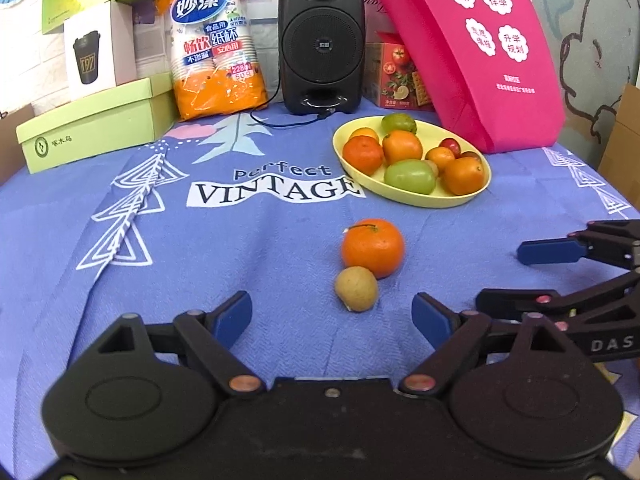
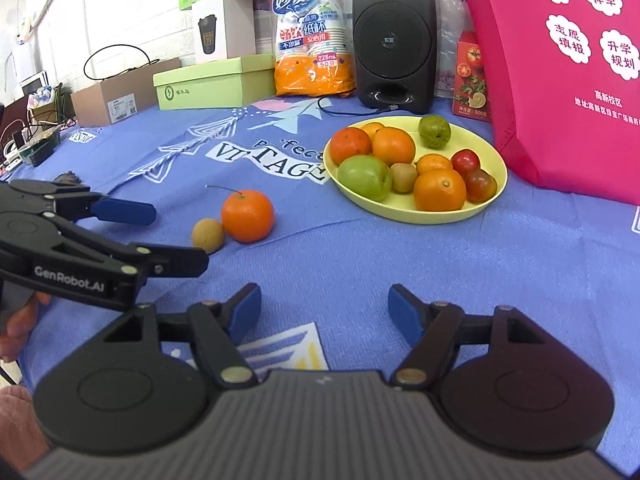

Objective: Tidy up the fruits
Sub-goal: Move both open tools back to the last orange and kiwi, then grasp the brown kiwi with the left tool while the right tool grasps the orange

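Blue cloth (image 1: 280,240) is spread over the worktop, printed "Perfect VINTAGE". Two loose fruits are seen on it: an orange (image 1: 372,247), stem up and tipped toward the printed text, and a small brownish kiwi (image 1: 356,289) touching its near side. The kiwi's long axis is tilted, its narrow end pointed down toward the left wrist camera. The yellow plate (image 1: 400,196) is set beyond them near the pink bag (image 1: 480,60), loaded with oranges, green fruits and small red ones; its long axis runs diagonally, near-right to far-left in the left wrist view.

Left gripper (image 1: 332,316): jaws spread wide, nothing held, kiwi just ahead between the finger lines. Right gripper (image 2: 324,308): jaws likewise wide apart and empty, over bare cloth, well short of the plate.

Open cloth is available left of the loose fruits. The far edge is crowded by a speaker (image 1: 321,40), a cup pack (image 1: 216,48) and green boxes (image 1: 96,128).
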A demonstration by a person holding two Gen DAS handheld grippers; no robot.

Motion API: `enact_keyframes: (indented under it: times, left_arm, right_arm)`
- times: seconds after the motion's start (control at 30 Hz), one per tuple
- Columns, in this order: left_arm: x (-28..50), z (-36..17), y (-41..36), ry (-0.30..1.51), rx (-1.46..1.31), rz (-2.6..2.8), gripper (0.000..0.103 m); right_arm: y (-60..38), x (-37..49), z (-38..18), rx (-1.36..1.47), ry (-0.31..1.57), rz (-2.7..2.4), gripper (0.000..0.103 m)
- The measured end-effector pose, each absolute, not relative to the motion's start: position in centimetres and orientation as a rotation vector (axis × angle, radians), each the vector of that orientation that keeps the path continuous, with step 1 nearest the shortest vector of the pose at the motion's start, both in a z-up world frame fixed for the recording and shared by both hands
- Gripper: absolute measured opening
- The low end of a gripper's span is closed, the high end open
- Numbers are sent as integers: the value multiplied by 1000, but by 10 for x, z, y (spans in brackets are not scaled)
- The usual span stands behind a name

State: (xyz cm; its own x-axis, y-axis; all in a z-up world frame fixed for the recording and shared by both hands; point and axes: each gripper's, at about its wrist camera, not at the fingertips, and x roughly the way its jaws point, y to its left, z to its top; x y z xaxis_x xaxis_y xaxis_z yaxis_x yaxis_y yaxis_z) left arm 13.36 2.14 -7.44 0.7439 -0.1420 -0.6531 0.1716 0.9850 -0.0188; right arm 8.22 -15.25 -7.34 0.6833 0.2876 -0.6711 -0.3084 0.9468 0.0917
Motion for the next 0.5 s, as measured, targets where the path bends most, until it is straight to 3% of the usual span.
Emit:
enact_keyframes:
  times: [0.3, 0.37, 0.5]
  left_arm:
    - [147, -84, 21, 716, 29, -188, 85]
    - [152, -86, 21, 721, 21, -206, 78]
    - [156, -87, 21, 715, 12, -251, 49]
  right_arm:
    - [-155, 79, -75, -41, 751, 326, 73]
    - [-155, 79, -75, -41, 752, 328, 75]
    - [-153, 81, -77, -49, 757, 331, 82]
